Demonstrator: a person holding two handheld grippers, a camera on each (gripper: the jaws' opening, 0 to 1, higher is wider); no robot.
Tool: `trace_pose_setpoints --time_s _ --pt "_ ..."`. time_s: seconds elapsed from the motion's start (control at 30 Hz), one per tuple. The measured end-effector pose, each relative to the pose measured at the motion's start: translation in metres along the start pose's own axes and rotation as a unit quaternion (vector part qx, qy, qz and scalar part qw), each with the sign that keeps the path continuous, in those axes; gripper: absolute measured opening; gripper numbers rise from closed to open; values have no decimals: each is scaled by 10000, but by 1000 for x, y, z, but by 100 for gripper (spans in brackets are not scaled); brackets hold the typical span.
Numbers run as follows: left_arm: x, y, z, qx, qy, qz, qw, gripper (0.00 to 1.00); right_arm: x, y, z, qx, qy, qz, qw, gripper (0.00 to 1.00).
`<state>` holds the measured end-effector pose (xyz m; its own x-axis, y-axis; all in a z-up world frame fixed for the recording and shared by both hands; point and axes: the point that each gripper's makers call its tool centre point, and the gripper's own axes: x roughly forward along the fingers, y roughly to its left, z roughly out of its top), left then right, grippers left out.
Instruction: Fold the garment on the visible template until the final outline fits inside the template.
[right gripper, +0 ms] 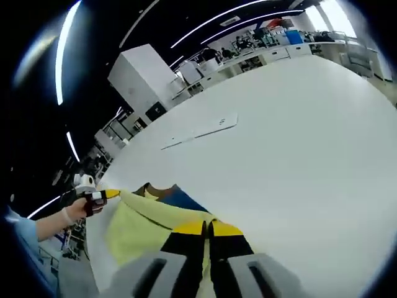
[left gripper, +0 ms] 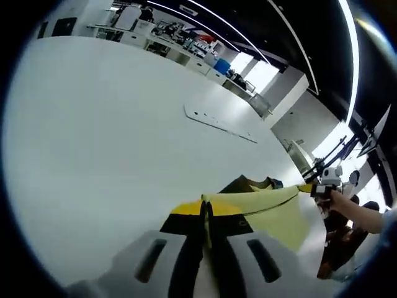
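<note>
Left gripper (left gripper: 206, 217), nearest item in the left gripper view: black jaws with yellow tips pressed together on a fold of the yellow garment (left gripper: 273, 211), grey body below. Right gripper (right gripper: 206, 234), nearest item in the right gripper view: same build, jaws likewise closed on the garment's cloth (right gripper: 155, 220). Each gripper appears small in the other's view, held in a person's hand: the right one (left gripper: 317, 188) at the far end of the stretched yellow edge, the left one (right gripper: 99, 195) at the opposite end, with a light blue sleeve (right gripper: 25, 233) behind it. Garment: pale yellow, drawn taut between the two grippers as a raised band, the rest hanging slack beneath; a dark brown and blue portion (right gripper: 167, 194) lies at the fold nearest the table. It sits close to the table's near edge, beside the person. White table (left gripper: 111, 143): broad, smooth, curved edge, with wide bare surface stretching beyond the garment toward the far side. White flat strip (left gripper: 218, 123) with small holes: lies well apart from the garment, out on the far part of the table; seen also in the right gripper view (right gripper: 201, 131). Whether this is the template cannot be told. Room: dark ceiling with long light strips (right gripper: 205, 25), white cabinet (right gripper: 146, 77), benches crowded with equipment (left gripper: 180, 43) along the far wall, bright windows (left gripper: 260, 71).
</note>
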<state>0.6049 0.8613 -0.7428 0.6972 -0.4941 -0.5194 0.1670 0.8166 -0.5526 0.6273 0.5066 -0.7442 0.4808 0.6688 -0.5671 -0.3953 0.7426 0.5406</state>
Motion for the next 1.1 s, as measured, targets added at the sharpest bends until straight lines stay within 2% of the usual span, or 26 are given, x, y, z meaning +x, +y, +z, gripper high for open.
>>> trace_pose_setpoints --time_s 0.4,0.47,0.6,0.67,0.73,0.8,0.93,1.1 --pt "8 8 -10 0 126 157 9998 0 7 -5 -6 -73 81 -65 9999 0" --pt "8 7 -9 11 114 120 9999 0 7 -2 -7 -169 85 -47 9998 0" --pt "6 4 -6 145 52 73 9999 0 7 1 -6 -670 56 -96 9977 0" --pt "5 1 -5 199 29 29 9998 0 6 3 -8 -701 107 -107 9974 7" --pt "3 0 -3 153 0 0 9999 1 6 7 -8 -821 85 -78 9966 17" --pt "1 -5 -3 144 16 -108 9998 2 4 12 -10 -952 101 -11 9954 22" --pt "-4 -7 -6 160 50 -170 9997 4 2 16 -18 -1157 239 1 9930 22" --pt "-6 -12 -15 180 182 -309 9992 3 1 20 -24 -1253 274 66 9917 21"
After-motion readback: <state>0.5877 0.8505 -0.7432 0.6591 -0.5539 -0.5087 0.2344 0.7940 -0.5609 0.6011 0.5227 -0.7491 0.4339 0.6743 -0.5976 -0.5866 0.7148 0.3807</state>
